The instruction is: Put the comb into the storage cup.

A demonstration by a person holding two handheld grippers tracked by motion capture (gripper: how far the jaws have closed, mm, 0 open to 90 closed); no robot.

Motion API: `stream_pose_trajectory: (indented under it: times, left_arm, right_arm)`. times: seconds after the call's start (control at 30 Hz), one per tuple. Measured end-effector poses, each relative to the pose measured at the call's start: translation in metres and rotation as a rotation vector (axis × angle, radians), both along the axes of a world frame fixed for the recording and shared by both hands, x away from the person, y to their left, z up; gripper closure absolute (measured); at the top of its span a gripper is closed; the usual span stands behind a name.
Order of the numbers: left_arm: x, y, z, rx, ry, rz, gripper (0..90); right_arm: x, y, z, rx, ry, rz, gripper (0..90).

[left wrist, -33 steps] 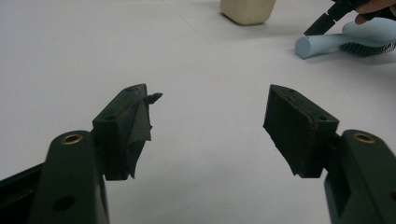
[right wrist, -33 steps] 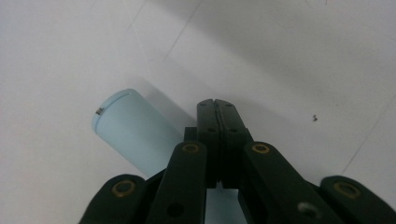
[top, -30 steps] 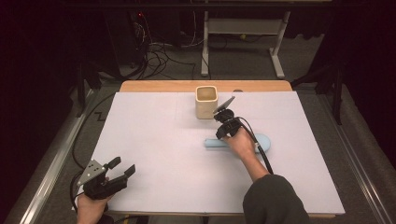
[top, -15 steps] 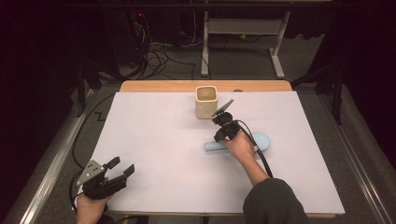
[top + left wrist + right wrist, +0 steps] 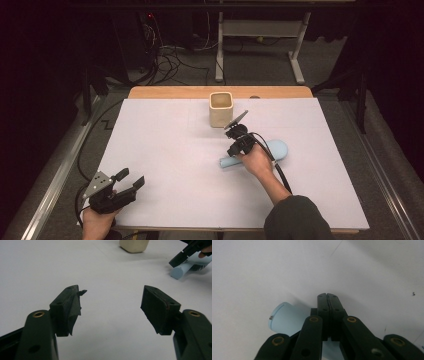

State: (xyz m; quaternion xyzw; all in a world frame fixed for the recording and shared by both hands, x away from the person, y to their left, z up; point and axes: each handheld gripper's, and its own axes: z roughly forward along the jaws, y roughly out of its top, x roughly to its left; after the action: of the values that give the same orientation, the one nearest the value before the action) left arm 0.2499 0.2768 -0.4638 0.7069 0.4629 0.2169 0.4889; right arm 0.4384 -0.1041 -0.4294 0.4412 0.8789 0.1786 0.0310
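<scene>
Over the blue brush [image 5: 272, 150], at four o'clock from the cup [image 5: 221, 108], my right gripper [image 5: 235, 149] has its jaws pressed together on nothing. Lowered like that, I risk shoving the brush away. My left gripper [image 5: 131, 178] sits spread and idle.

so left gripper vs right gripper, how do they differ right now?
The left gripper has its jaws apart with nothing between them; the right gripper has its jaws pressed together, empty. The left gripper sits at the near left corner of the white table, away from any object; the right gripper is over the light blue handle, near the cream cup. Both are black and hand-held.
</scene>
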Motion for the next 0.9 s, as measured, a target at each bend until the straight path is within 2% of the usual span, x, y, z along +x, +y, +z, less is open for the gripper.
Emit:
stream_pose_trajectory:
  times: [0.27,0.67,0.9]
  left_arm:
    - [0.0,0.001,0.0,-0.001,0.002,-0.002,32.7]
    - [0.0,0.001,0.0,0.0,0.002,0.001,32.7]
    - [0.0,0.001,0.0,0.0,0.003,0.002,32.7]
  right_arm:
    - [-0.004,-0.003,0.0,-0.011,-0.006,0.008,90.0]
    - [-0.015,-0.009,0.0,0.001,0.003,0.011,90.0]
    - [-0.021,-0.012,-0.001,-0.011,0.002,0.038,90.0]
